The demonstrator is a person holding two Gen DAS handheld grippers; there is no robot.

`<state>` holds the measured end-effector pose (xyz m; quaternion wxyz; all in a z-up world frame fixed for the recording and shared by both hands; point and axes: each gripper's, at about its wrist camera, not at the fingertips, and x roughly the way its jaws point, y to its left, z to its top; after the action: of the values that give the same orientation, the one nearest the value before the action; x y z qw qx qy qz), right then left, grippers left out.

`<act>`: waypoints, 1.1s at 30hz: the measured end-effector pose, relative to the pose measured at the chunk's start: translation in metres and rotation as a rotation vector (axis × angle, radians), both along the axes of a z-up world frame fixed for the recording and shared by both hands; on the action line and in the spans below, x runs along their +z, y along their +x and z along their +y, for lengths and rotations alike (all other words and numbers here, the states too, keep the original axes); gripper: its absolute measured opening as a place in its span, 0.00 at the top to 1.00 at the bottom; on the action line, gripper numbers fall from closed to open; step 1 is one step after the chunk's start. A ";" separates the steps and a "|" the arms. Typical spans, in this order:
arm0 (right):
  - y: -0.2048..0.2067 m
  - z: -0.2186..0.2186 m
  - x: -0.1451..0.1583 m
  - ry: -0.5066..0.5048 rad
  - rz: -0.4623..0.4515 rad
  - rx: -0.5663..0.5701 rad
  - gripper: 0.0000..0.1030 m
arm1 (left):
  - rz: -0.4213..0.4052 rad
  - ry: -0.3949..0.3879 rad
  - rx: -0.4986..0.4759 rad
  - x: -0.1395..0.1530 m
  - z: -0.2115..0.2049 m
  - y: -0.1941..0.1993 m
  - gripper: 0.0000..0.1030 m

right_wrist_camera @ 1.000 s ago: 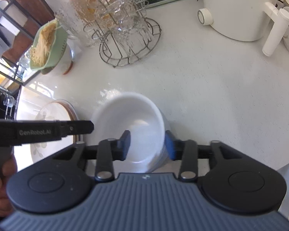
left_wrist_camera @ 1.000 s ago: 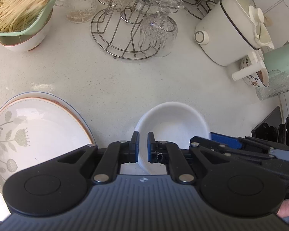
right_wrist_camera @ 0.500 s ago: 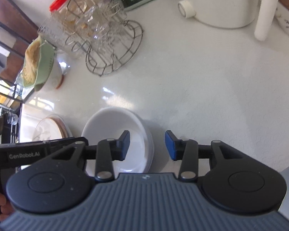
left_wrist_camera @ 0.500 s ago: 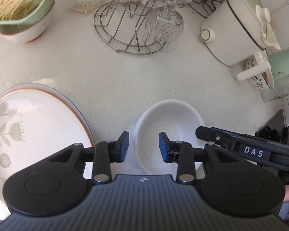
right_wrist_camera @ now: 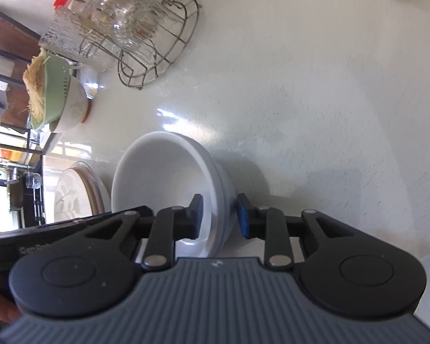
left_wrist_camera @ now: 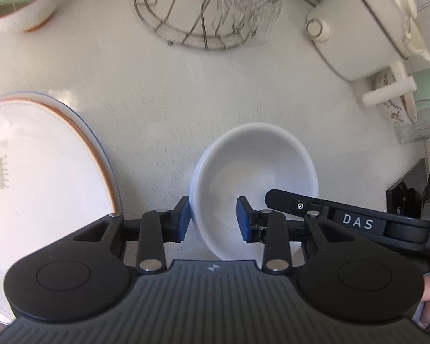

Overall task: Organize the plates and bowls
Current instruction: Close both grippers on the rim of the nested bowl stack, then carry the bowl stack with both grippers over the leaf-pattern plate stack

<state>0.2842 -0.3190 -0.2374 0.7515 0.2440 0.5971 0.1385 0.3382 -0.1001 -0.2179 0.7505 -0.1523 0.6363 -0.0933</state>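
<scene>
A white bowl (left_wrist_camera: pixel 255 177) sits on the white counter, stacked in another white bowl whose rim shows in the right wrist view (right_wrist_camera: pixel 163 177). My left gripper (left_wrist_camera: pixel 213 219) is open, its jaws straddling the bowl's left wall. My right gripper (right_wrist_camera: pixel 219 216) is open, its jaws straddling the right wall; its body also shows in the left wrist view (left_wrist_camera: pixel 344 220). A stack of floral plates (left_wrist_camera: pixel 43 177) lies to the left of the bowls, also in the right wrist view (right_wrist_camera: pixel 77 197).
A wire rack with glasses (left_wrist_camera: pixel 215 8) stands at the back. A white pot (left_wrist_camera: pixel 367 25) and a mint cup (left_wrist_camera: pixel 428 91) are back right. A bowl with a green strainer of noodles (right_wrist_camera: pixel 51 91) is back left.
My left gripper went from nearly shut to open and now straddles the bowl's left wall. My right gripper moved in so its jaws straddle the right wall. Both views drew closer.
</scene>
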 end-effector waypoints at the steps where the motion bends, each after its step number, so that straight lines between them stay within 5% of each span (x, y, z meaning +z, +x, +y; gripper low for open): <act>1: 0.000 0.000 -0.001 0.002 0.006 0.000 0.77 | 0.009 0.004 -0.001 -0.004 -0.002 0.000 0.62; 13: -0.007 -0.001 -0.002 -0.012 -0.018 -0.006 0.78 | 0.002 0.006 -0.030 -0.017 -0.010 0.000 0.64; 33: -0.025 0.000 0.039 -0.031 -0.105 -0.046 0.76 | -0.105 -0.052 -0.081 0.031 0.000 -0.010 0.64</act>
<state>0.2592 -0.3190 -0.1981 0.7886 0.2383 0.5531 0.1245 0.3284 -0.0998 -0.1865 0.7743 -0.1409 0.5989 -0.1481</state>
